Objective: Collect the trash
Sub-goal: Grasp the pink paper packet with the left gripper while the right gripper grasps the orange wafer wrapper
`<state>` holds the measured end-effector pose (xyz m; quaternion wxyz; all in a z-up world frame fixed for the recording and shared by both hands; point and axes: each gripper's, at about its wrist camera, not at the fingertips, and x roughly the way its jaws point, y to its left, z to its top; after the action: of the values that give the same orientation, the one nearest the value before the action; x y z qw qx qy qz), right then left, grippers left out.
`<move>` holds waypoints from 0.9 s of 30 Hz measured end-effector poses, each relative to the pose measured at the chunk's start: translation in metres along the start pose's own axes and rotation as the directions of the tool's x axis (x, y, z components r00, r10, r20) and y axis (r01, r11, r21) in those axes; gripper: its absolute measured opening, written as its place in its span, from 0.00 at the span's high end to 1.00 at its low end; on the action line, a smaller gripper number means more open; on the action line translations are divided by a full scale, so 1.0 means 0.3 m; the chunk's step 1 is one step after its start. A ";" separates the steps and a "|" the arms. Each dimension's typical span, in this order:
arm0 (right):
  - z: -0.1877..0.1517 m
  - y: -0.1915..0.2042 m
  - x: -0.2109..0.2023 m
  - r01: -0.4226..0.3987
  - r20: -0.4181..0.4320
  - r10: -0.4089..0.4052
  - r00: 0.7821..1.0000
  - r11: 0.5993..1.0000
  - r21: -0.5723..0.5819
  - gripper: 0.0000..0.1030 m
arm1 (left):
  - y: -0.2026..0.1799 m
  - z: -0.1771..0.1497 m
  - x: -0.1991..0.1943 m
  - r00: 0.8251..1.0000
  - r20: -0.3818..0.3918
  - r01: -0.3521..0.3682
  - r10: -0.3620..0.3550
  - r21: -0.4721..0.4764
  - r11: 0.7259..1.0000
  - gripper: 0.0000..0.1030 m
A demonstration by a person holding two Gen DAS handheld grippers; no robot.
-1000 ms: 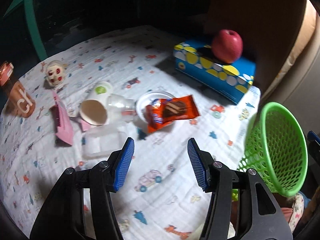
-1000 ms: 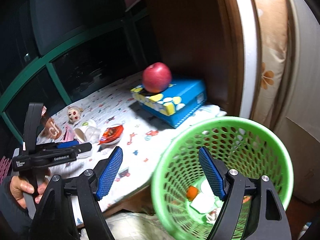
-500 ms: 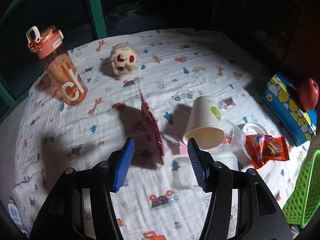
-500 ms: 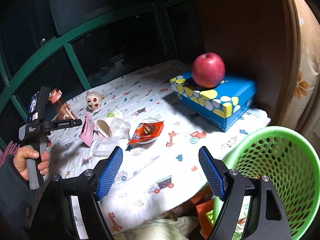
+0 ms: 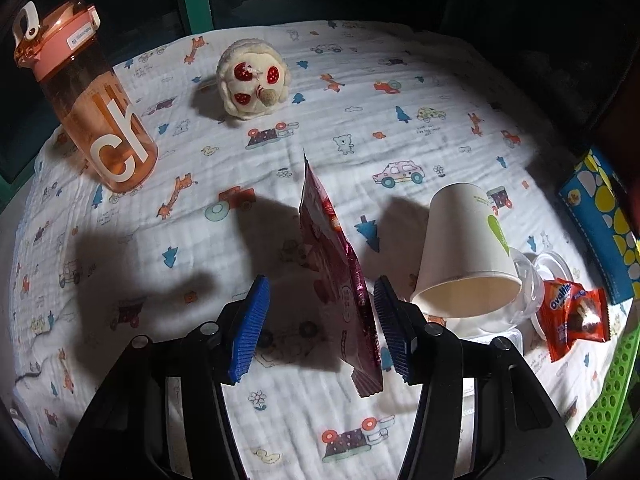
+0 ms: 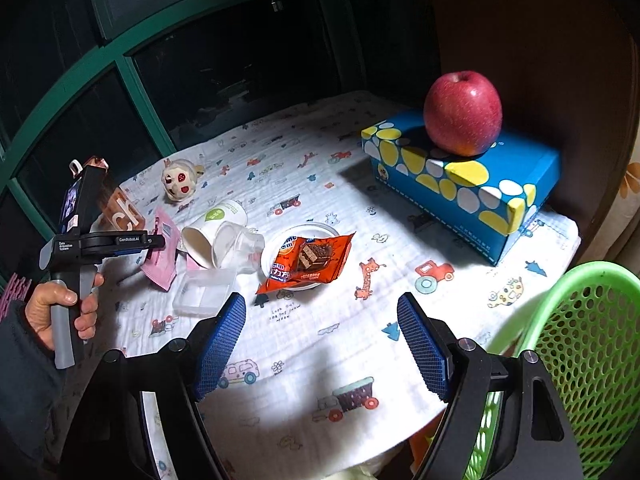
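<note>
Both grippers have black frames with silver screws and ribbed blue fingers. The left gripper has a grey handle and white lettering; a dark sleeve covers the arm.

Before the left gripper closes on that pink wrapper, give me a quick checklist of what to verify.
1. Pink wrapper between the left gripper pads: ok; the jaws have just been closing.
2. Pads pressing the wrapper: not ok, gaps on both sides.
3. Paper cup clear of the jaws: ok, lying beside them.
4. Right gripper free: ok, open and empty.
5. Green basket within reach: ok, at the table edge.
</note>
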<state>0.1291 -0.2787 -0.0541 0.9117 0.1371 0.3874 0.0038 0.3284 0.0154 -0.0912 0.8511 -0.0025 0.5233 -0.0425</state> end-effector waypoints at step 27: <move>0.062 -0.014 0.302 0.005 -0.060 -0.002 0.998 0.999 0.047 0.72 | 0.085 -0.033 -0.074 0.998 0.051 0.037 -0.037 -0.009 0.999 0.95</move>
<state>0.2053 -0.2770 -0.1066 0.8962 0.1578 0.4146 -0.0027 0.3113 0.0429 -0.0771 0.8632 -0.0175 0.5016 -0.0556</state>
